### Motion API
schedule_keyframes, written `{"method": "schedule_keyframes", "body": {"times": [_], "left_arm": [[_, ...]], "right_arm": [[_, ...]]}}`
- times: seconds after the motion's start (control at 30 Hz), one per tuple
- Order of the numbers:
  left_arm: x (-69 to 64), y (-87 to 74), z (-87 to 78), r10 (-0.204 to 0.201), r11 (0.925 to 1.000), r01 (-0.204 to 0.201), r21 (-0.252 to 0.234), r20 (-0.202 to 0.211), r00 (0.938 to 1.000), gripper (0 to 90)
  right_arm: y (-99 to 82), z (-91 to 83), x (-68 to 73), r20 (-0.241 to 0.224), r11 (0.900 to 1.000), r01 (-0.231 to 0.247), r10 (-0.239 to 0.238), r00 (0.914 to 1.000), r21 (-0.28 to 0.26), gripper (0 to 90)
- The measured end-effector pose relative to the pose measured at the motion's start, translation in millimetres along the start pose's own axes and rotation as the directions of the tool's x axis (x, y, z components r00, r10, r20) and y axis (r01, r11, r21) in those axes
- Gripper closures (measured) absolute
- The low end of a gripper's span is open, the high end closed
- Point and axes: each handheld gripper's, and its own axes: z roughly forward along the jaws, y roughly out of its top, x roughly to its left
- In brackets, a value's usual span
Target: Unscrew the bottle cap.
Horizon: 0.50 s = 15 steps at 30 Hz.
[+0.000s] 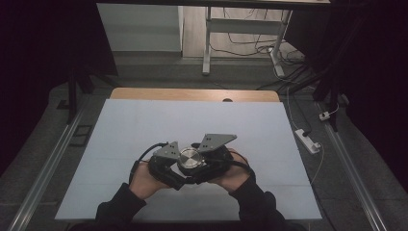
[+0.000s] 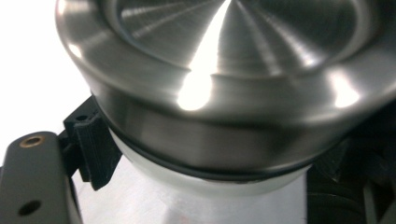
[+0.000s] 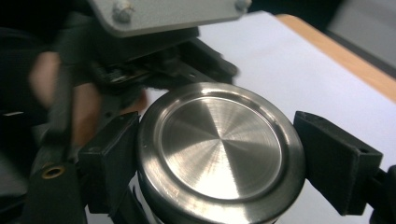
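A small jar with a brushed steel lid [image 1: 189, 157] is held between both grippers just above the near middle of the white table top [image 1: 192, 120]. My left gripper [image 1: 180, 168] is shut on the jar's pale body [image 2: 196, 186] just under the lid [image 2: 224, 56]; one of its black fingers [image 2: 93, 149] presses the side. My right gripper [image 3: 219, 158] is shut on the lid [image 3: 219, 149], with one black pad against the rim on each side. The left gripper's grey plate [image 3: 163, 14] sits just behind the jar in the right gripper view.
The table's wooden far edge [image 1: 192, 94] borders the white surface. A white power strip [image 1: 308, 140] and cables lie on the floor at the right. A desk frame [image 1: 207, 43] stands far behind. Metal rails run along both sides of the table.
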Motion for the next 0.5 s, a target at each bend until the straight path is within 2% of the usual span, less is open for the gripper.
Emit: {"method": "schedule_keyframes", "body": {"times": [0.03,0.07,0.1,0.17,0.2,0.23,0.27,0.3,0.33,0.37,0.4,0.5], "left_arm": [[-2.1,1.2,0.8,0.018,0.9998,-0.018,-0.009,0.033,0.9993,15.5],[-2.1,1.2,0.8,0.018,0.9998,-0.018,-0.009,0.033,0.9993,15.5],[-3.1,1.8,1.4,0.025,0.9996,-0.025,-0.008,0.05,0.9984,15.5],[-5.7,2.8,3.3,0.046,0.999,-0.046,0.0,0.069,0.9966,15.5],[-7.0,3.2,4.7,0.057,0.9983,-0.058,0.008,0.073,0.9957,15.5],[-7.5,3.4,5.7,0.068,0.9974,-0.07,0.018,0.077,0.9947,15.5],[-8.0,3.4,6.9,0.063,0.9977,-0.065,0.018,0.077,0.9951,15.5],[-8.2,3.6,7.6,0.047,0.9987,-0.048,0.015,0.066,0.9967,15.5],[-8.2,3.6,7.6,0.047,0.9987,-0.048,0.015,0.066,0.9967,15.5],[-7.5,3.8,6.4,0.045,0.9987,-0.046,0.021,0.04,0.9982,15.5],[-7.5,3.8,6.4,0.045,0.9987,-0.046,0.021,0.04,0.9982,15.5],[-5.4,3.2,3.9,0.024,0.9995,-0.024,0.018,-0.005,0.9997,15.5]], "right_arm": [[-1.4,-2.5,-3.9,-0.047,0.9999,0.012,-0.013,0.9988,-0.012,17.7],[-1.4,-2.5,-3.9,-0.047,0.9999,0.012,-0.013,0.9988,-0.012,17.7],[-4.7,-6.5,-9.0,-0.116,0.9974,0.068,-0.07,0.9908,-0.025,17.7],[-7.2,-9.1,-10.7,-0.163,0.9919,0.122,-0.126,0.9785,-0.033,17.7],[-7.2,-9.1,-10.7,-0.163,0.9919,0.122,-0.126,0.9785,-0.033,17.7],[-8.7,-10.5,-10.8,-0.188,0.9871,0.158,-0.16,0.9689,-0.025,17.4],[-8.7,-10.5,-10.8,-0.188,0.9871,0.158,-0.16,0.9689,-0.025,17.4],[-8.3,-11.3,-10.7,-0.175,0.9892,0.146,-0.146,0.9738,-0.01,14.6],[-7.2,-11.8,-10.4,-0.152,0.9923,0.124,-0.124,0.9806,-0.012,9.5],[-5.2,-13.0,-10.4,-0.127,0.9953,0.096,-0.097,0.9871,-0.013,5.7],[-3.0,-14.6,-10.8,-0.112,0.9977,0.065,-0.067,0.9914,-0.017,4.2],[3.3,-18.4,-6.9,-0.065,0.9999,-0.001,0.0,0.9979,-0.013,2.2]]}}
